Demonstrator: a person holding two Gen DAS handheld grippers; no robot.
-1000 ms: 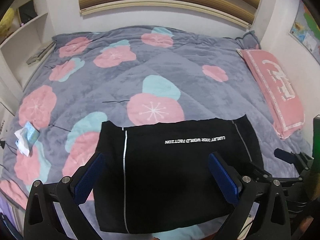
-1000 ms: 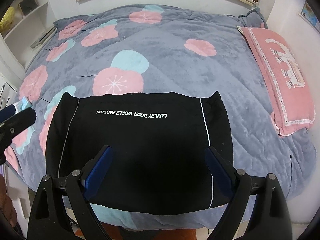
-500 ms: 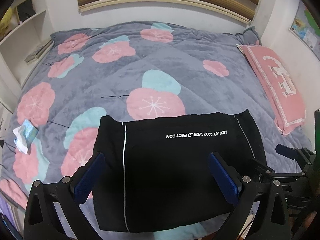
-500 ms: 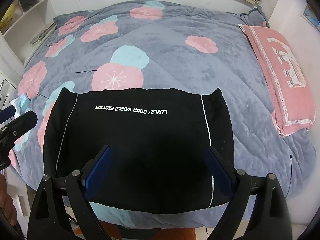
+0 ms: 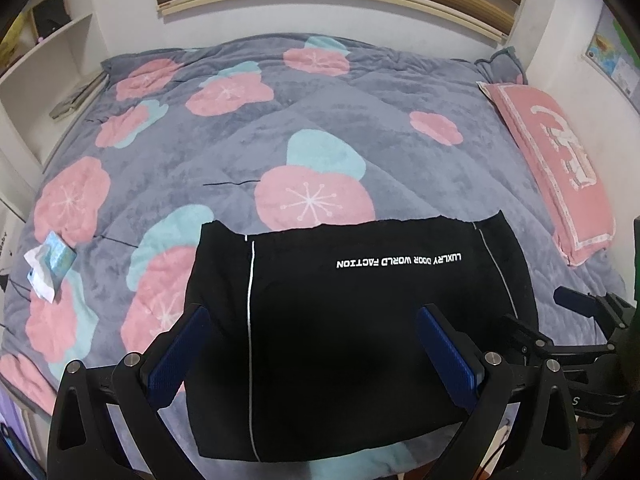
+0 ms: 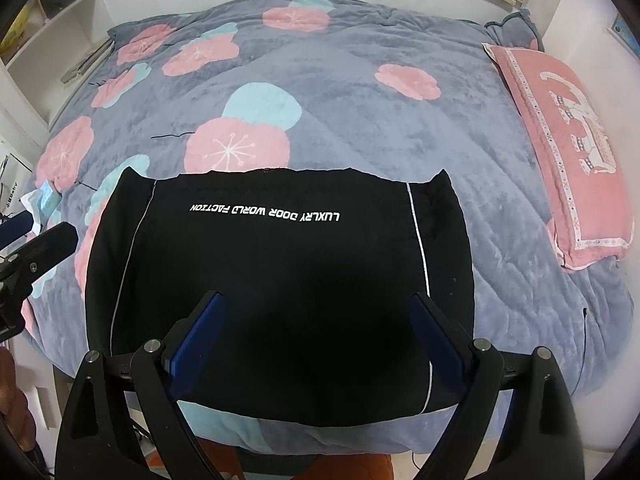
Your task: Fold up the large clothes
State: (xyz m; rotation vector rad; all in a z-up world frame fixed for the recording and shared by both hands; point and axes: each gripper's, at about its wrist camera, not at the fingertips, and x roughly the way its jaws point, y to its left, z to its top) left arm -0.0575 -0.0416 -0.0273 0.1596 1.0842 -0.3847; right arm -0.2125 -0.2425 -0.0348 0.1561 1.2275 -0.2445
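Grey flowered quilt (image 5: 224, 152) across one bed; one black garment (image 5: 360, 340) folded flat near the front edge, printed "LUXLRY DOOR WORLD FACTION". One pink pillow (image 5: 560, 168) at right. Left gripper (image 5: 316, 344) and right gripper (image 6: 316, 332) both spread wide, empty, above the garment.

Left gripper (image 5: 312, 344): matte black frame, two angular black finger arms at the bottom of the frame. Inner faces carry blue ribbed pads (image 5: 178, 354). Round silver screws (image 5: 131, 359) sit on the arm joints, two per side.

Right gripper (image 6: 316, 332): same build, black arms, dark blue textured pads (image 6: 196, 338), silver screw heads (image 6: 153, 346) at the pivots. Seen at right edge of the left view, its black body shows small screws and a white "S" marking.

Lower left of the right view: a patch of bare skin (image 6: 14, 404), too little to tell which part.
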